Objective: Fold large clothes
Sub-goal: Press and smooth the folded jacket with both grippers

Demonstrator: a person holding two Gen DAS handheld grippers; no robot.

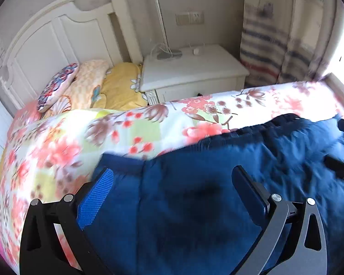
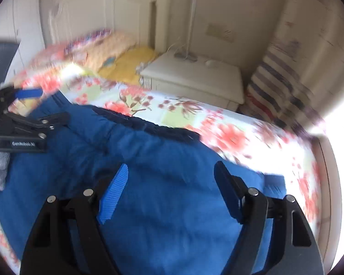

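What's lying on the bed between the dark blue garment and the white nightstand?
Only floral bedspread, in both wrist views, between the dark blue garment and the white nightstand.

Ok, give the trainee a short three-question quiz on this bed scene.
1. True or false: the left gripper is shut on the blue garment.
2. What does the garment lie on? A) floral bedspread B) nightstand C) floor
3. Fill in: beside the bed stands a white ____, carrying a slim lamp.

Key: 1 false, its jaws stand open above the cloth; 2 A, the floral bedspread; 3 nightstand.
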